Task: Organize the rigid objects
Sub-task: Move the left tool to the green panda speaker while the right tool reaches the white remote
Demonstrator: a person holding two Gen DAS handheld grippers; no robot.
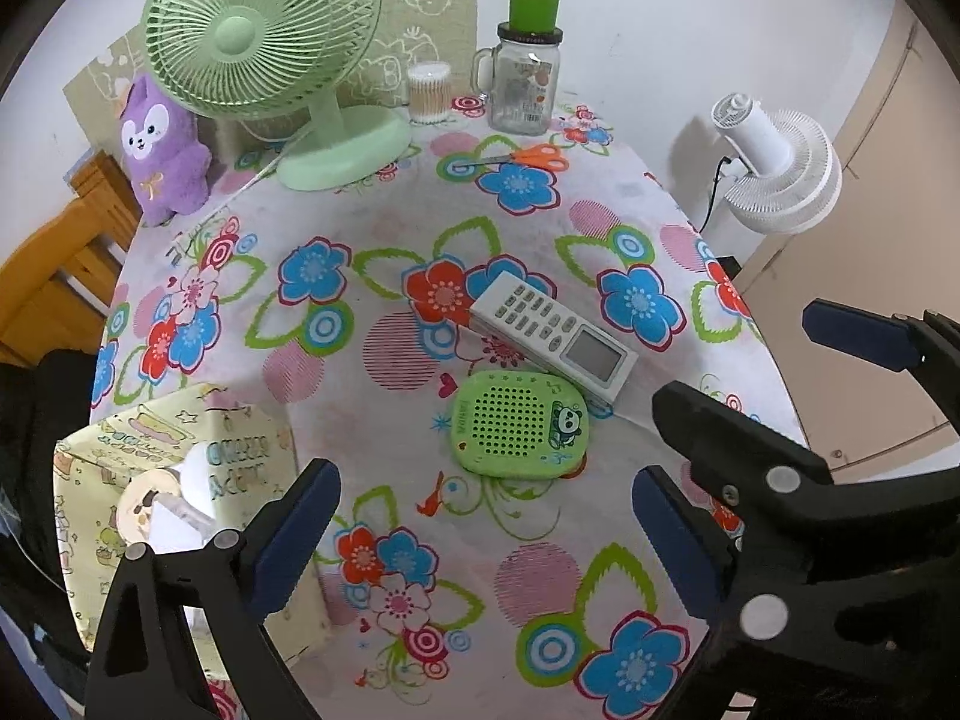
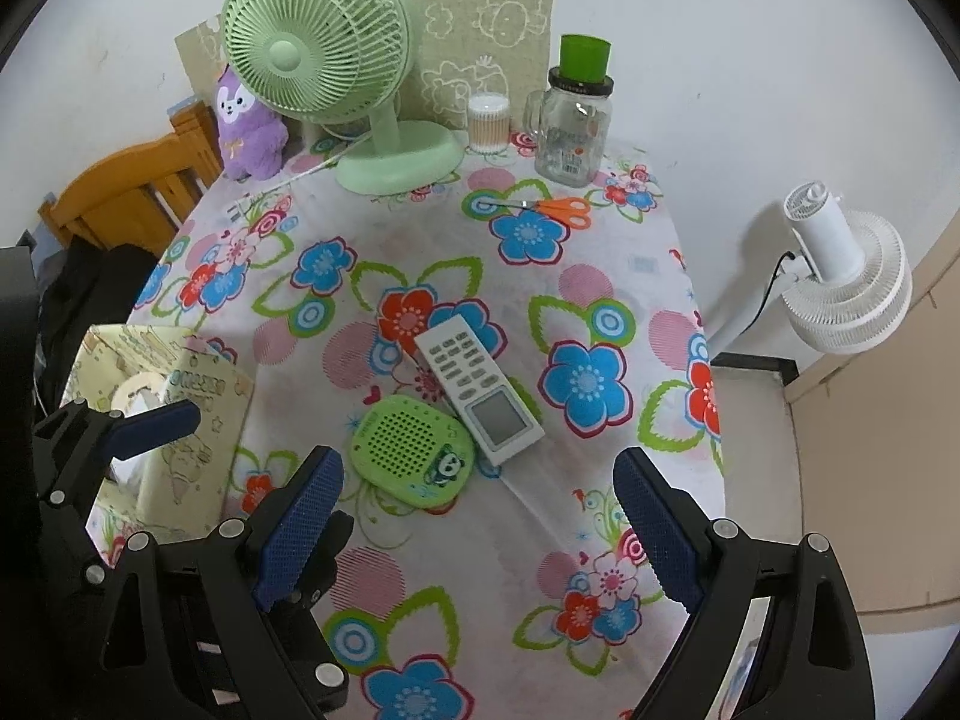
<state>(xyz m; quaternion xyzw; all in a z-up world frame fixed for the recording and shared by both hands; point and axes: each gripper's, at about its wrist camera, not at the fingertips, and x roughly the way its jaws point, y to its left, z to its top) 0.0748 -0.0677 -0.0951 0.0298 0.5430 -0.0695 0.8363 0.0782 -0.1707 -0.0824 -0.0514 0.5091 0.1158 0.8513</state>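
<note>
My left claw [image 1: 486, 531] and right claw [image 2: 478, 519] both hang over the near edge of the counter [image 2: 636, 240], jaws spread apart and empty. To my left, at the counter's near corner, stands a patterned box [image 1: 150, 438] with items already inside; I judge it the likely destination. Just ahead lies the green speaker [image 1: 521, 425], flat on the flowered cloth, with the white remote [image 1: 553, 330] resting beside it, one end overlapping or touching the speaker's far edge; I cannot tell which. Risk: closing on the speaker may drag or tip the remote, and the loose cloth may bunch under a pad. The two claws hang near each other and could collide when reaching for the same item. Farther back lie the orange scissors [image 1: 517, 159], then the glass jar [image 1: 523, 84], the cotton swab tub [image 1: 429, 93] and the green fan [image 1: 264, 42].
</note>
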